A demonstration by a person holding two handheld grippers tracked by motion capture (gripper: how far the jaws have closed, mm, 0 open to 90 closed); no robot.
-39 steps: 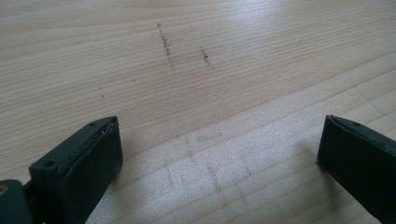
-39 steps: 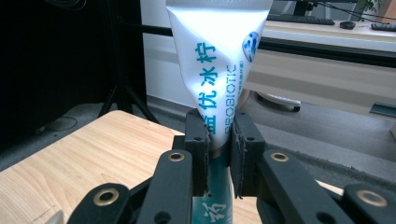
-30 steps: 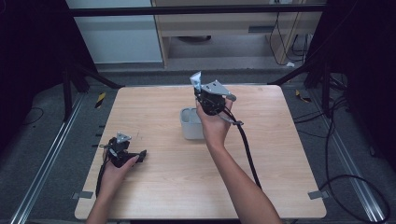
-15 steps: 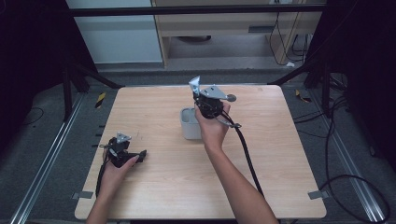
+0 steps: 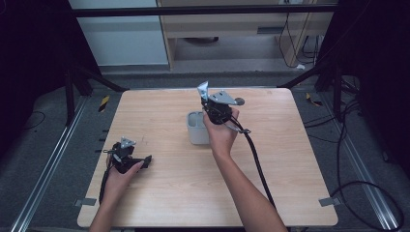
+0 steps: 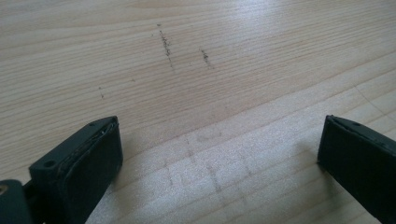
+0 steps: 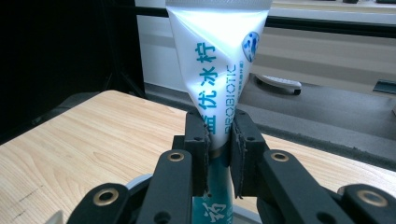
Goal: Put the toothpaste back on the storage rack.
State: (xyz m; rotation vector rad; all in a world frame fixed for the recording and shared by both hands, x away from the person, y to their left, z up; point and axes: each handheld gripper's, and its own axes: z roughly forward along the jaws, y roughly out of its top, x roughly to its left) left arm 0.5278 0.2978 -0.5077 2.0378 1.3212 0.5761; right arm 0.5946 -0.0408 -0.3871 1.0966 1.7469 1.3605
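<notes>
My right gripper [image 7: 218, 154] is shut on a white tube [image 7: 219, 56] with blue lettering, which stands upright with its flat crimped end on top. In the high view this right gripper [image 5: 212, 105] holds the tube [image 5: 202, 90] just above and behind a light grey cup [image 5: 197, 128] near the table's middle. The tube's lower end is hidden behind the jaws. The cup's rim [image 7: 137, 183] peeks out low beside them. My left gripper [image 5: 144, 161] rests on the table at the front left. Its jaws [image 6: 219, 158] stand wide apart over bare wood with nothing between them.
The wooden table [image 5: 290, 164] has a few dark scuff marks [image 6: 166, 44] ahead of the left gripper. The right gripper's black cable [image 5: 256, 159] trails across the table toward the front. Dark floor and metal rails surround the table.
The right gripper has sunk slightly toward the cup with the tube in it. The left hand has stayed put.
</notes>
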